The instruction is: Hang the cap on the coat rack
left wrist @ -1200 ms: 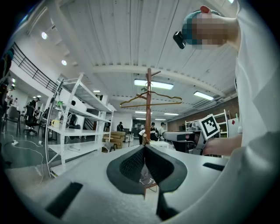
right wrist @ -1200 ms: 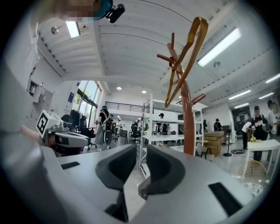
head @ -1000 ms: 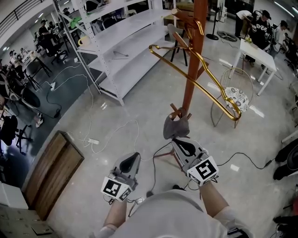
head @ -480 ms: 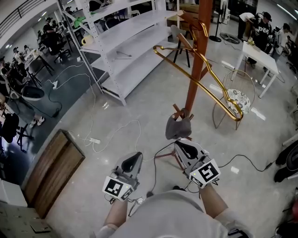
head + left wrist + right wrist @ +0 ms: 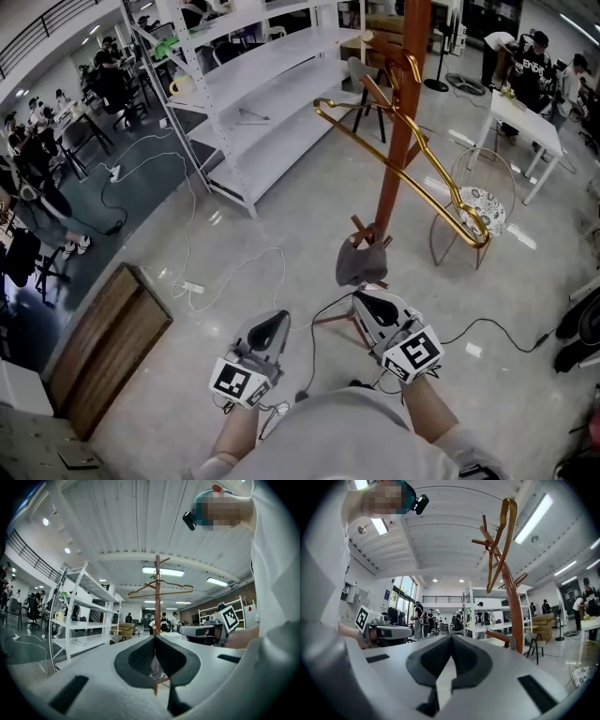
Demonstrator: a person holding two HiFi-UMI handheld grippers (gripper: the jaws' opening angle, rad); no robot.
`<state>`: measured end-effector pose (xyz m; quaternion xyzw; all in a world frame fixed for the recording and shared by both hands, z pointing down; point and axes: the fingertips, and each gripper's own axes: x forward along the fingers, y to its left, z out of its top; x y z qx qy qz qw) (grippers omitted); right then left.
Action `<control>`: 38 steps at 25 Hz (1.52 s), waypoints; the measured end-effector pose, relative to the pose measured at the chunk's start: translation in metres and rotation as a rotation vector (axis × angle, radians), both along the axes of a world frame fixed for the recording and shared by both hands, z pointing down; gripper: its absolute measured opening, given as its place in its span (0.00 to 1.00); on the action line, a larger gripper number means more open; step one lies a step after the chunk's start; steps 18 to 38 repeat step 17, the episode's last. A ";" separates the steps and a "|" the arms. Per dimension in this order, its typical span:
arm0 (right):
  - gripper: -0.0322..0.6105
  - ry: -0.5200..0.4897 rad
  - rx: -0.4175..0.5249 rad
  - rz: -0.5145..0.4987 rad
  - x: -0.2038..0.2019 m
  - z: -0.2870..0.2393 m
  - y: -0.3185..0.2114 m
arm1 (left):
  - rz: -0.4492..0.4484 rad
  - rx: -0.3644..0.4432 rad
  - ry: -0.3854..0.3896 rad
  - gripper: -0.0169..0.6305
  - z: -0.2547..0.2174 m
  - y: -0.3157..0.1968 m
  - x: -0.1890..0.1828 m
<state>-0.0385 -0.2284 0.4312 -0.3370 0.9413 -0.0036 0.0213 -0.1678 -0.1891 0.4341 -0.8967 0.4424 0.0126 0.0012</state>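
Observation:
The brown coat rack [image 5: 405, 112] stands ahead of me with a gold hanger [image 5: 412, 178] hooked high on it. A grey cap [image 5: 361, 263] droops at the rack's low pegs, just beyond the tips of my right gripper [image 5: 361, 294]. In the right gripper view that gripper [image 5: 451, 638] is shut with no cloth between its tips. The rack's pole [image 5: 514, 616] and a low peg [image 5: 497, 637] rise to its right, and the cap is hidden there. My left gripper [image 5: 278, 316] is held level to the left, shut and empty [image 5: 155, 637], pointing at the rack [image 5: 157, 597].
White metal shelving [image 5: 253, 84] stands at the back left, with cables [image 5: 234, 272] trailing over the floor. A wooden board [image 5: 103, 347] lies at the left. A wire chair [image 5: 478, 202] stands right of the rack, and people work at a white table [image 5: 525, 103] beyond it.

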 end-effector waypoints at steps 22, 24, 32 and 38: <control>0.07 0.002 -0.024 0.006 0.002 0.006 0.000 | 0.010 -0.011 0.016 0.04 0.002 0.000 0.005; 0.07 0.002 -0.024 0.006 0.002 0.006 0.000 | 0.010 -0.011 0.016 0.04 0.002 0.000 0.005; 0.07 0.002 -0.024 0.006 0.002 0.006 0.000 | 0.010 -0.011 0.016 0.04 0.002 0.000 0.005; 0.07 0.002 -0.024 0.006 0.002 0.006 0.000 | 0.010 -0.011 0.016 0.04 0.002 0.000 0.005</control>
